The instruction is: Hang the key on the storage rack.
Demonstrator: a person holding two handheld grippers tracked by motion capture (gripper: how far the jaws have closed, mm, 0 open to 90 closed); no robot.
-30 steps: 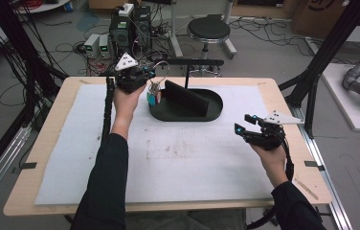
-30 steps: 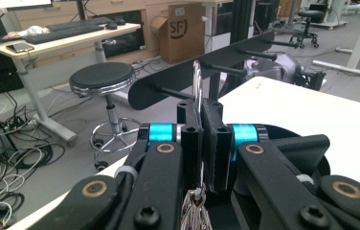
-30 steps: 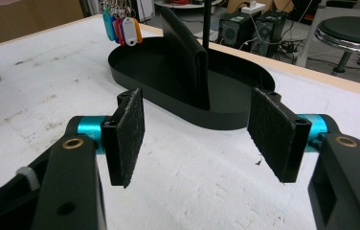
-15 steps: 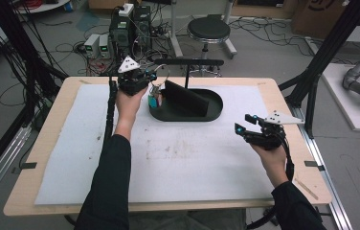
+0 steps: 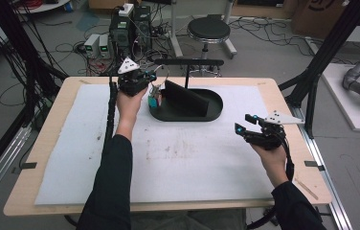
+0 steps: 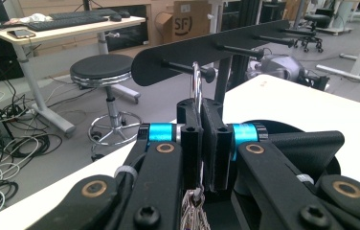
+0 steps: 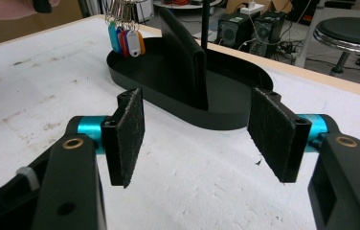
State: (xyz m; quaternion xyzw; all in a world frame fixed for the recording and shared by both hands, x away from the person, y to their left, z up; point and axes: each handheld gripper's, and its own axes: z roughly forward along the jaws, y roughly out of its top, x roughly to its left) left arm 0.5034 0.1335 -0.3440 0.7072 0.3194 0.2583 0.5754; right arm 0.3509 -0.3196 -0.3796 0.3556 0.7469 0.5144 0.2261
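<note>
There was one black tray (image 5: 211, 114), one rack (image 6: 207, 45) with four pegs (image 6: 187, 68), one key bunch (image 7: 126, 36), and two grippers.

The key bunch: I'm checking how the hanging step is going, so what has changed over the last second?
The left hand-held gripper, shut on the key ring of the key bunch, has shifted slightly toward the rack's far pegs; the ring now sits at a peg, and whether it is hooked on is unclear. The right hand-held gripper has stayed open and still, and the black rack is unmoved.
</note>
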